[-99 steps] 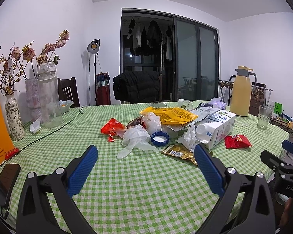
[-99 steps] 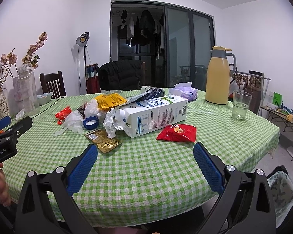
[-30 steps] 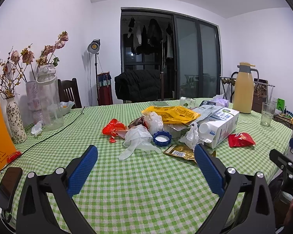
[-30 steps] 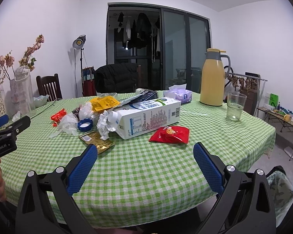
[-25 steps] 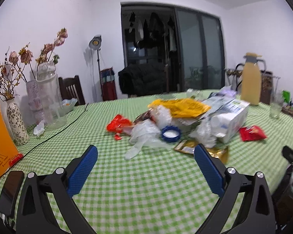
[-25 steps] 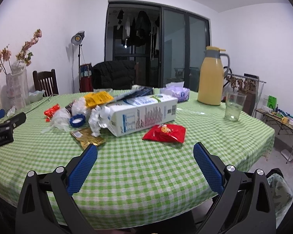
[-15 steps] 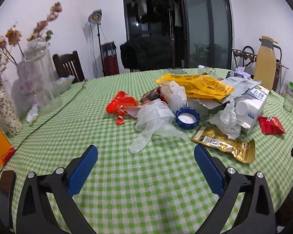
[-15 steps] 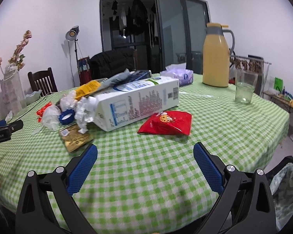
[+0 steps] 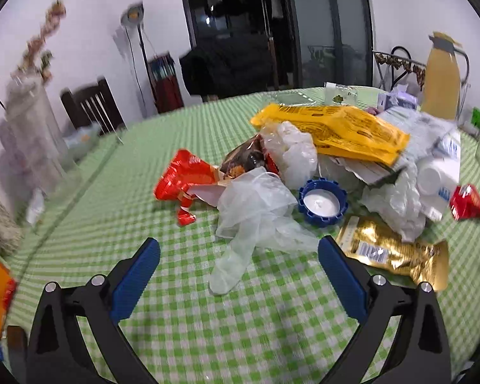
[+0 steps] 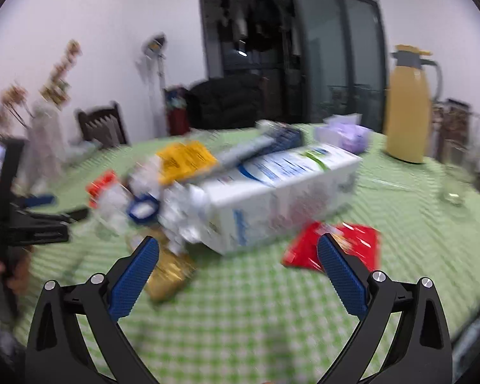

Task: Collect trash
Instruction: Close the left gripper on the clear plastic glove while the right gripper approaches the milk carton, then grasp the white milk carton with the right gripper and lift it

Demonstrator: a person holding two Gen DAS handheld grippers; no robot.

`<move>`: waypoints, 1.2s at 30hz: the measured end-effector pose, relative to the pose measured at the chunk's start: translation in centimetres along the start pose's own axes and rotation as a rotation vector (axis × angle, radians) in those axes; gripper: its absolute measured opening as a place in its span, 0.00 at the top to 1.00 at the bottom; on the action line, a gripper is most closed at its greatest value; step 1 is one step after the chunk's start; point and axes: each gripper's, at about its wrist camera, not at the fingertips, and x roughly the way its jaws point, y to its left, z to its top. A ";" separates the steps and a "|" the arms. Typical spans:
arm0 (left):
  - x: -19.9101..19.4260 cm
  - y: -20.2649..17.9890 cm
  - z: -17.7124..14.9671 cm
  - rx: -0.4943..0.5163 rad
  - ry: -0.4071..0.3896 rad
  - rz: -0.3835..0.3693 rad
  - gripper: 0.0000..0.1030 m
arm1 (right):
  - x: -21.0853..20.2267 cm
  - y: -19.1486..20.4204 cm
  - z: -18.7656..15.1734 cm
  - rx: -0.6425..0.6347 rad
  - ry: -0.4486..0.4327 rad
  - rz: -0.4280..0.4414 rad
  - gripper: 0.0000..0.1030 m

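Fingers of my left gripper [image 9: 239,254] stand wide apart, holding nothing, with the limp plastic glove [image 9: 253,216] lying on the green checked tablecloth [image 9: 208,313] just ahead between them. Behind it sit a blue cap [image 9: 322,202], a gold wrapper [image 9: 393,252] and a red wrapper [image 9: 184,182]. My right gripper [image 10: 238,254] also gapes empty; the milk carton [image 10: 272,192] lies ahead, a red snack packet [image 10: 361,243] beside its right finger.
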 end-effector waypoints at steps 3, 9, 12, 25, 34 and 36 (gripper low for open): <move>1.2 1.8 1.2 -0.059 0.031 -0.058 0.10 | 1.4 -0.1 1.0 0.023 0.063 0.078 0.08; 4.6 1.8 4.4 -0.095 0.091 -0.140 0.32 | 3.9 0.4 1.8 0.085 0.159 0.098 0.07; 5.9 1.1 5.1 -0.086 0.089 -0.157 0.39 | 3.4 1.8 1.9 0.051 0.135 0.122 0.21; 4.8 0.9 4.7 -0.034 0.065 -0.215 0.90 | 7.6 2.2 1.3 0.140 0.241 0.044 0.86; -2.2 2.9 6.3 -0.087 -0.097 -0.236 0.91 | 2.6 0.4 3.7 0.112 0.194 0.097 0.96; -2.6 2.5 6.4 -0.094 -0.100 -0.242 0.91 | 0.7 -0.9 4.2 0.108 0.199 0.105 0.96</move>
